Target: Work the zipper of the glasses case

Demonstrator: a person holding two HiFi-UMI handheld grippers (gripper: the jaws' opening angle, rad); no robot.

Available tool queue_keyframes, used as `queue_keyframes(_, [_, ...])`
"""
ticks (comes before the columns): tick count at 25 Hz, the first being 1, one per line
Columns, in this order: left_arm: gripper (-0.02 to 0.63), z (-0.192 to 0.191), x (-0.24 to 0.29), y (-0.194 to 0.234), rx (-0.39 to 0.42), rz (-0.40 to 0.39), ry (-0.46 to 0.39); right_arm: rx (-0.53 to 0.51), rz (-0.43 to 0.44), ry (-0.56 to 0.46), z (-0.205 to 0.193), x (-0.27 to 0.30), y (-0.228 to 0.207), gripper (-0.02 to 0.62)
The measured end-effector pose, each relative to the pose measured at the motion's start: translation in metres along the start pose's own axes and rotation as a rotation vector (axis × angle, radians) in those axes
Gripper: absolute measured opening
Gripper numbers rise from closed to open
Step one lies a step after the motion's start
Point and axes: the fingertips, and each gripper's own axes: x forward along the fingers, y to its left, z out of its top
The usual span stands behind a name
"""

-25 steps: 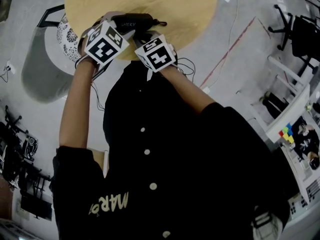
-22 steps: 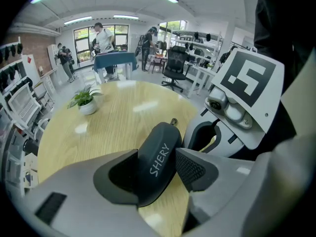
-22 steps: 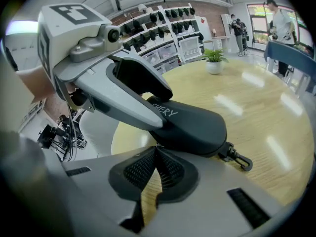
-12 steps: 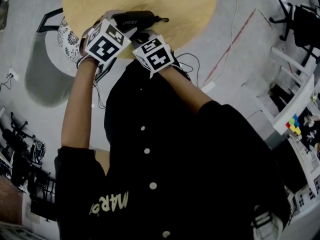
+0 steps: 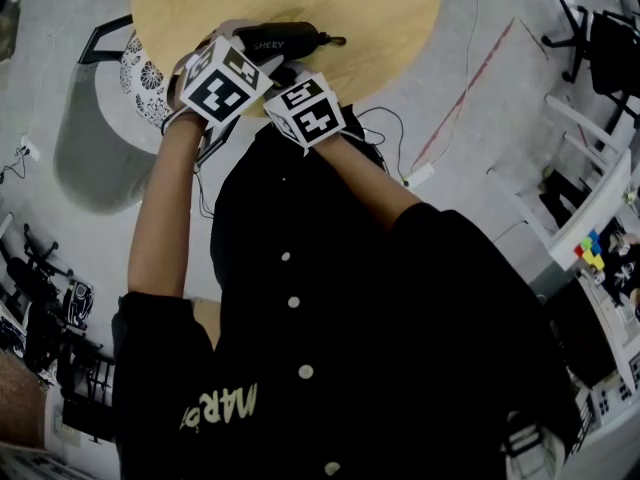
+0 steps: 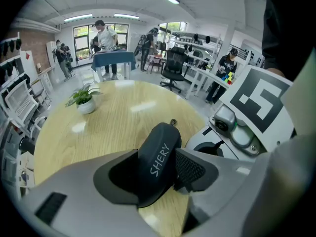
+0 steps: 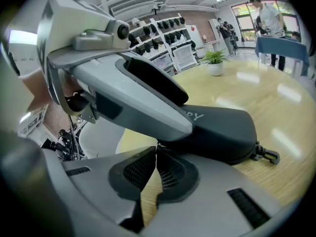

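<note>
A black glasses case [image 5: 285, 40] lettered SHERY lies near the front edge of the round wooden table [image 5: 380, 18]. My left gripper [image 5: 258, 56] is shut on the case [image 6: 158, 157], one pad on each long side. A small clasp [image 7: 264, 155] sticks out of the case's far end. My right gripper [image 7: 157, 151] has its pads together, the tips against the near lower edge of the case [image 7: 222, 127], right under the left gripper's finger. Whether a zipper tab is pinched between those tips is hidden. In the head view the right gripper [image 5: 285, 71] sits close beside the left.
A small potted plant [image 6: 84, 98] stands far back on the table [image 6: 98, 127]. A grey chair [image 5: 90, 138] is tucked at the table's left. Cables [image 5: 385, 128] trail on the floor at the right, with an office chair [image 5: 600, 58] beyond. People [image 6: 104, 33] stand in the background.
My right gripper has slid a little to the left along the case's near edge, closer to the left gripper. The left gripper has kept its hold on the case.
</note>
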Motion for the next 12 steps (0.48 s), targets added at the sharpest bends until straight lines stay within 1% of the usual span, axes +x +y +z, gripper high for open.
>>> queue_keyframes(3, [0.229, 0.001, 0.0, 0.0, 0.004, 0.006, -0.004, 0.005, 0.012, -0.014, 0.0, 0.0, 0.0, 0.012])
queue_keyframes(6, [0.229, 0.004, -0.004, -0.001, 0.0, 0.015, -0.014, -0.061, 0.005, -0.025, 0.002, -0.007, 0.002, 0.02])
queue_keyframes(7, [0.229, 0.003, -0.006, -0.002, 0.001, 0.019, -0.016, -0.086, 0.009, -0.018, 0.001, -0.009, 0.004, 0.033])
queue_keyframes(8, [0.229, 0.003, -0.007, -0.004, 0.002, 0.025, -0.019, -0.099, 0.023, -0.001, -0.003, -0.011, 0.006, 0.071])
queue_keyframes(9, [0.229, 0.002, -0.008, -0.005, 0.004, 0.032, -0.022, -0.102, 0.045, 0.026, -0.009, -0.014, 0.007, 0.138])
queue_keyframes(10, [0.229, 0.003, -0.007, -0.006, 0.006, 0.043, -0.029, -0.103, 0.065, 0.056, -0.015, -0.018, 0.005, 0.177])
queue_keyframes(12, [0.229, 0.005, -0.005, -0.005, 0.009, 0.071, -0.045, -0.138, 0.075, 0.101, -0.022, -0.032, -0.005, 0.185])
